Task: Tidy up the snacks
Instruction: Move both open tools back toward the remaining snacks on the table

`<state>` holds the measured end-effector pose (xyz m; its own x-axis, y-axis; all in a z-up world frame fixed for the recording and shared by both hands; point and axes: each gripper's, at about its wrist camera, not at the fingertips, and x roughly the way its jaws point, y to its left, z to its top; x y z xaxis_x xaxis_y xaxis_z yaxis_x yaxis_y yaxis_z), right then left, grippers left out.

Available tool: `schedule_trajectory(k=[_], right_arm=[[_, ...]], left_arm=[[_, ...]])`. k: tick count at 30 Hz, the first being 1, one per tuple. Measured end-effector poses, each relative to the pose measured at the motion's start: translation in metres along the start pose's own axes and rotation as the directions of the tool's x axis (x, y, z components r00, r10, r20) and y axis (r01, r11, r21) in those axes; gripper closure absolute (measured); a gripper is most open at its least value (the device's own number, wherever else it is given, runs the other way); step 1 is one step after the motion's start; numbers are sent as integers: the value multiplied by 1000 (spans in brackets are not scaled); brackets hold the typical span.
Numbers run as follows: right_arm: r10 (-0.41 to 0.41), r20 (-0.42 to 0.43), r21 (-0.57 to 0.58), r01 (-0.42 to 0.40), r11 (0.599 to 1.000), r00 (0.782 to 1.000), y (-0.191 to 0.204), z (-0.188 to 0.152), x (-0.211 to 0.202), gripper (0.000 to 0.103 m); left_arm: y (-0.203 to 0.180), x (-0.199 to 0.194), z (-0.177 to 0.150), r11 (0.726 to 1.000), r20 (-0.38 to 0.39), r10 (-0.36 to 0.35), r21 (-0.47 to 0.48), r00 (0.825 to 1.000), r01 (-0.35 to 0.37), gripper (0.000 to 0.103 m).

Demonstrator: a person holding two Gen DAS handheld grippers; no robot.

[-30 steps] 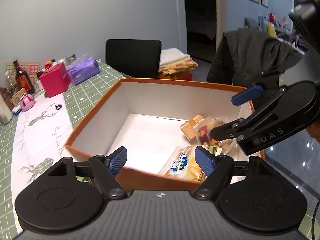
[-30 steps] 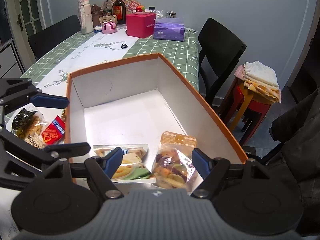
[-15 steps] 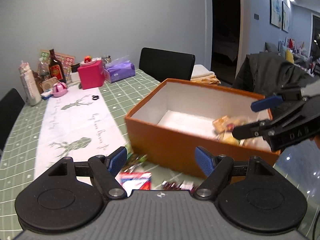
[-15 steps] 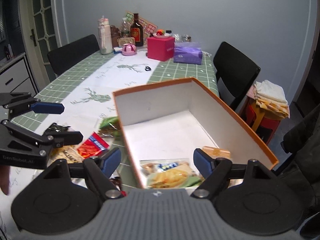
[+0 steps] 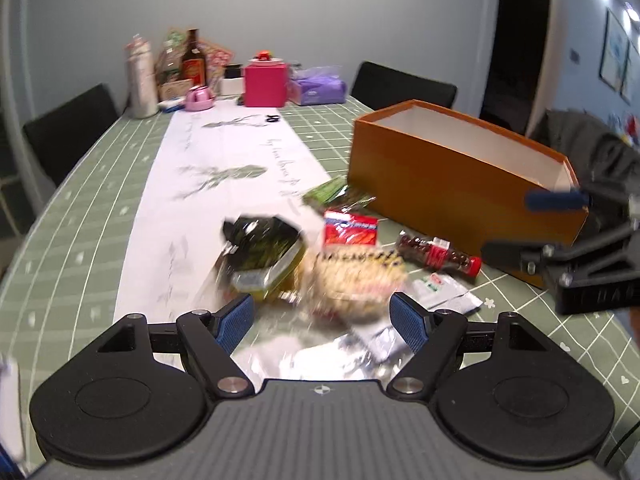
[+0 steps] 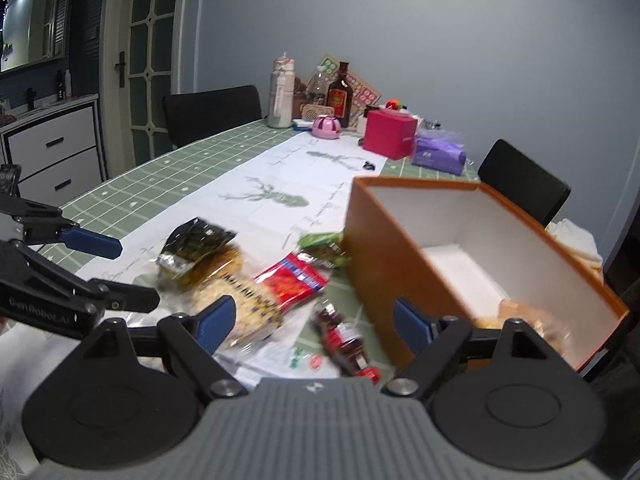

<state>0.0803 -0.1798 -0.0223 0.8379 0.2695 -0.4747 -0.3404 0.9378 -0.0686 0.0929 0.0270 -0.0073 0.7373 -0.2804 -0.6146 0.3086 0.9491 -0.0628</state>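
Snacks: a loose heap lies on the table just left of the orange box [image 6: 472, 256]; a red packet [image 6: 294, 280], a dark bag [image 5: 260, 242] and a small red-capped bottle [image 5: 438, 254] are among them.
Box: a few packets already sit inside, at its near end.
What changed: a second ago both grippers were over the box; now they face the heap.
Left gripper [image 5: 322, 318]: wide, empty.
Right gripper [image 6: 310, 326]: jaws just been opening, nothing between them.
Meaning: probably the next pickup.

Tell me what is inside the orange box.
In the orange box, the right wrist view shows a blurred yellowish snack packet at the near end on bare white floor. The near wall hides the rest.
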Motion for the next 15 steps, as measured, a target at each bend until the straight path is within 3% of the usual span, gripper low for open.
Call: schedule_trajectory(k=[4,8,12,15], right_arm=[[37,-13,80,-36,996,999,12,-26,0,19],[70,-50,142,-62,988,996,18,-47,3,19],[71,-88,117,-60,991,994,27,-57,10,19],[66,-90,113,-56,992,994,27,-56,8,19]], left_arm=[[11,-9,-22,1000,16,5,-7,1000,-5,13],[13,-11,-40,997,7,-2,72,1000,1,14],[10,-8,-50,986,14,-58,155,998,56,14],[5,0,-50,964,-2,-119,241,993,116,14]])
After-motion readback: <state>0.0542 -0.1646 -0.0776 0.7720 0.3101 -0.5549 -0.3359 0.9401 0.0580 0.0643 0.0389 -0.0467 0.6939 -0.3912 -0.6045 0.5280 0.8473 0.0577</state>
